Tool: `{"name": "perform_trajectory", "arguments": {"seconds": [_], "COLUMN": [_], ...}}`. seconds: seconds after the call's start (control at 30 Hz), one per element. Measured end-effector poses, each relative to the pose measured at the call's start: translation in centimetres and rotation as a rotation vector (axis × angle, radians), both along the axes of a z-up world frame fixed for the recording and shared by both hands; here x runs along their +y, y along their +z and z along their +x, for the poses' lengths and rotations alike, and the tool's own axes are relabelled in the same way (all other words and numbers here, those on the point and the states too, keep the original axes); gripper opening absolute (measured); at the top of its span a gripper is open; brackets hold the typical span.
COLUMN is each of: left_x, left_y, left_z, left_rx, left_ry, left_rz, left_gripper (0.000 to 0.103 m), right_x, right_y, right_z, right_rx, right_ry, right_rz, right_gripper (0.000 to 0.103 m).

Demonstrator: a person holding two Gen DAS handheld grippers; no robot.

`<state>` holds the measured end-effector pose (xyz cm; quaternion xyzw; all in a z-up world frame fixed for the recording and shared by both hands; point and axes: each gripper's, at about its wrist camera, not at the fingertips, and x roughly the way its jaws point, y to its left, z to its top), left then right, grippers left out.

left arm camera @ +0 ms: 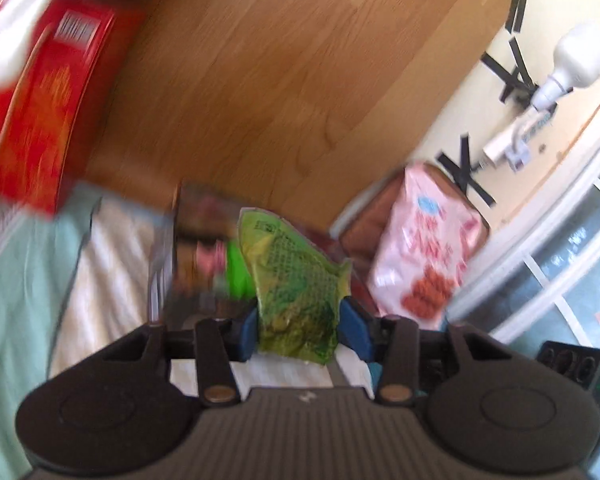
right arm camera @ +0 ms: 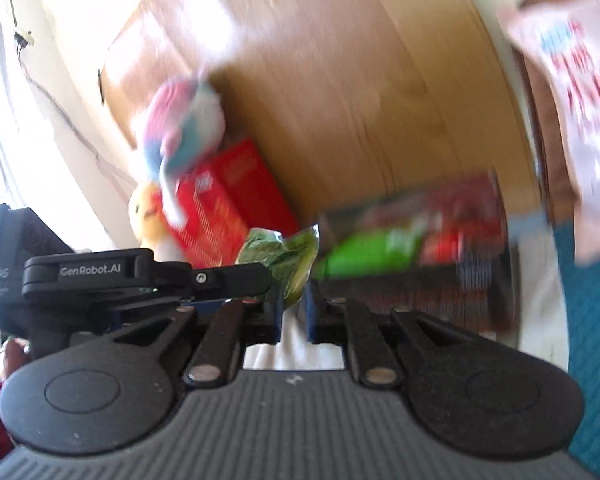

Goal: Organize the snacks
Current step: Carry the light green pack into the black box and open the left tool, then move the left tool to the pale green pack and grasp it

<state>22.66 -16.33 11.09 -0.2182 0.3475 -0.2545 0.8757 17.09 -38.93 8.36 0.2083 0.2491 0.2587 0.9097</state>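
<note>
A crumpled green snack packet [left arm camera: 296, 292] stands between the blue pads of my left gripper [left arm camera: 300, 322], which is shut on its lower half. In the right wrist view the same green packet [right arm camera: 284, 256] pokes up from my right gripper [right arm camera: 294, 314], whose narrow jaws pinch its bottom edge. The left gripper [right arm camera: 266, 276] shows there from the side, reaching in from the left onto the packet. Behind the packet lies a dark box of mixed snacks [left arm camera: 196, 240] [right arm camera: 420, 248], blurred in both views.
A red carton [left arm camera: 48, 120] [right arm camera: 228, 208] leans at the left with plush toys [right arm camera: 184, 128] on it. A pink snack bag [left arm camera: 424, 248] [right arm camera: 580, 100] stands at the right. A wooden board [left arm camera: 300, 80] rises behind, over teal and white bedding [left arm camera: 20, 280]. A power strip [left arm camera: 572, 360] sits at the right.
</note>
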Motion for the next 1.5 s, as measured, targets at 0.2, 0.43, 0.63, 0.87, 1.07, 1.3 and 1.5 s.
{"name": "perform_trajectory", "arguments": {"seconds": [0.2, 0.43, 0.63, 0.87, 1.07, 1.3, 1.5], "left_x": [-1.7, -0.8, 1.7, 4.3, 5.3, 4.8, 4.0], "left_y": [-1.4, -0.8, 0.7, -2.8, -6.3, -8.2, -6.0], "left_z": [4.5, 2.5, -2.3, -9.7, -14.0, -16.4, -16.4], "left_rx": [0.046, -0.041, -0.102, -0.007, 0.107, 0.152, 0.102], "left_ry": [0.11, 0.147, 0.149, 0.05, -0.066, -0.151, -0.162], "left_rz": [0.116, 0.145, 0.131, 0.146, 0.118, 0.074, 0.064], "left_gripper": [0.058, 0.072, 0.073, 0.069, 0.058, 0.04, 0.028], "right_x": [2.2, 1.9, 0.4, -0.6, 1.2, 4.5, 6.0], "right_y": [-0.8, -1.1, -1.0, -4.0, -5.6, -6.3, -5.2], "right_z": [4.4, 4.0, -0.6, -9.0, -15.1, -17.0, -16.5], "right_rx": [-0.051, -0.077, -0.026, 0.128, 0.149, 0.112, 0.041], "right_ry": [-0.082, -0.131, -0.087, 0.058, 0.131, 0.16, 0.129], "right_rz": [-0.157, -0.155, -0.083, -0.018, -0.074, -0.216, -0.338], "right_gripper": [0.014, 0.021, 0.022, 0.028, 0.041, 0.041, 0.029]}}
